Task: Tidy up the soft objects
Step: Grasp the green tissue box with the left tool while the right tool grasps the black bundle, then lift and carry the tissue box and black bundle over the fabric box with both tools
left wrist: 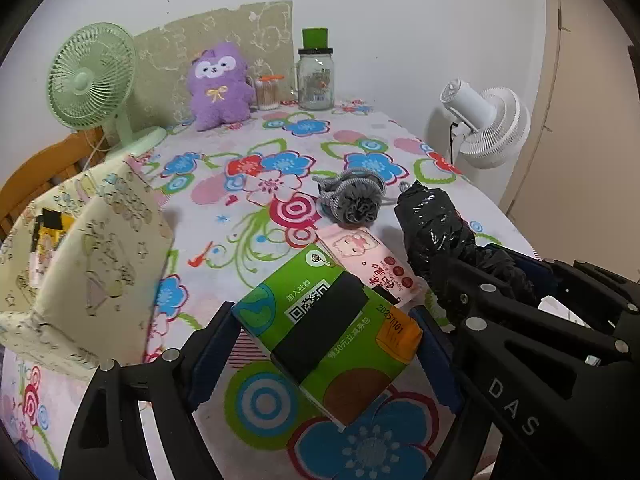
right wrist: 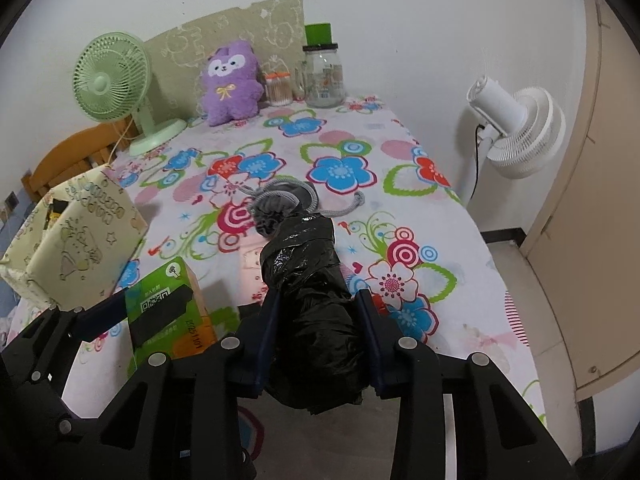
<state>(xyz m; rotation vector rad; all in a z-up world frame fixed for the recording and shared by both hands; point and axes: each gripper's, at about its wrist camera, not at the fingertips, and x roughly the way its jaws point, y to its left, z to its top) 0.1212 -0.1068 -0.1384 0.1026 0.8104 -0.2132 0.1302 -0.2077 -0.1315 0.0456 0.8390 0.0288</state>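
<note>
a green soft pack of paper tissues (left wrist: 328, 340) sits squeezed between the left gripper (left wrist: 326, 344), spread wide, at six o'clock on the flowered tablecloth (left wrist: 240, 216). light and squashy, best held across its middle. the right gripper (right wrist: 318, 332), narrowed, clamps a crinkly black plastic bundle (right wrist: 312, 312), likely slippery.

Two fans (left wrist: 90, 80), one plush toy (left wrist: 220, 86), one jar (left wrist: 316, 78).
</note>
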